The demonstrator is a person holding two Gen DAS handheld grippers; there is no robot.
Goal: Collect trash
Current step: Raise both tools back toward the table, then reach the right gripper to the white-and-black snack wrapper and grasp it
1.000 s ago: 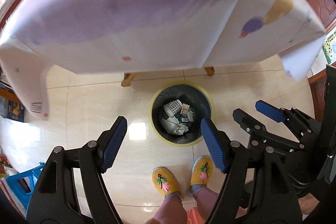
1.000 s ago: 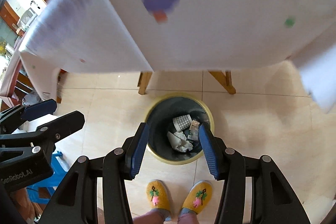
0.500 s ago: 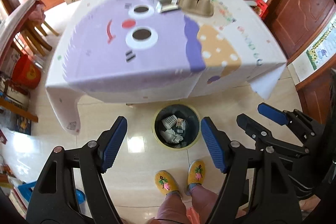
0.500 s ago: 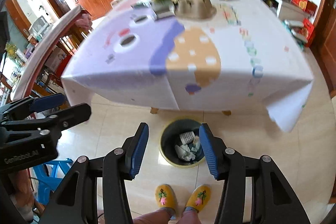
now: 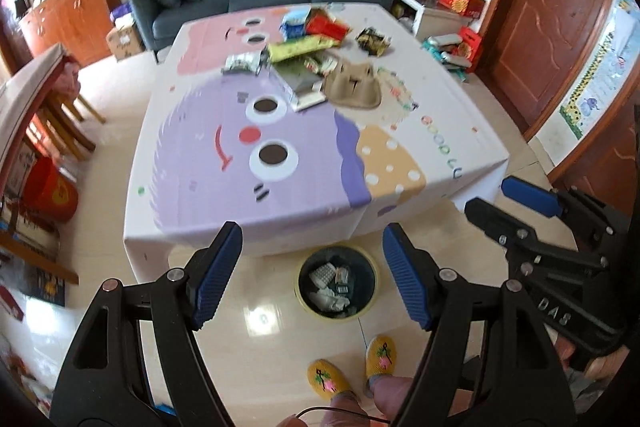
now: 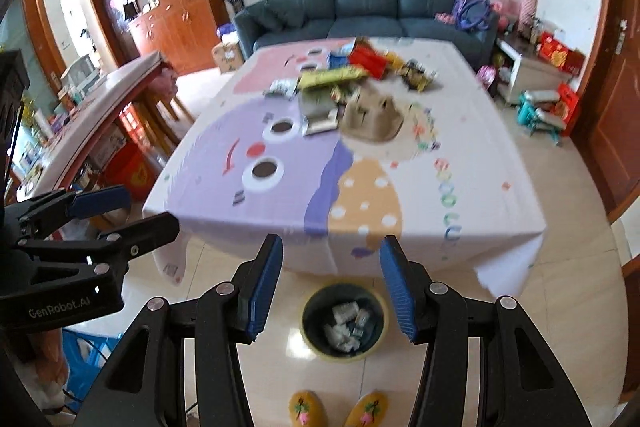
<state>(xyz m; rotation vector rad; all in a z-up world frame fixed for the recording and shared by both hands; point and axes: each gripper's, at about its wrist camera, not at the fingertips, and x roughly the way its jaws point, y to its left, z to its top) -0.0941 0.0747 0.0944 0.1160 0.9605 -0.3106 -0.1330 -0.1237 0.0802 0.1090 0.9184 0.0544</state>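
The left gripper (image 5: 312, 277) and right gripper (image 6: 330, 291) both hang released and empty above the trash bin (image 5: 338, 285), which sits just below their fingertips at the table (image 5: 240, 227) edge. The trash pile (image 5: 316, 55) lies far ahead across the table, well beyond both (a long reach), so I judge that a hurried stretch could drag the tablecloth (image 5: 208, 163) or scatter loose wrappers to the floor.

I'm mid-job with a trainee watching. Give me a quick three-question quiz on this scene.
1. True or false: the left gripper and the right gripper both hold trash.
2. Where does the round dark bin with the yellow rim stand?
A. on the sofa
B. on the floor at the near table edge
C. on the table
3. Fill in: the pile of wrappers and packets lies on the table's ___ half.

Key: 1 false, both are open and empty; 2 B; 3 far.
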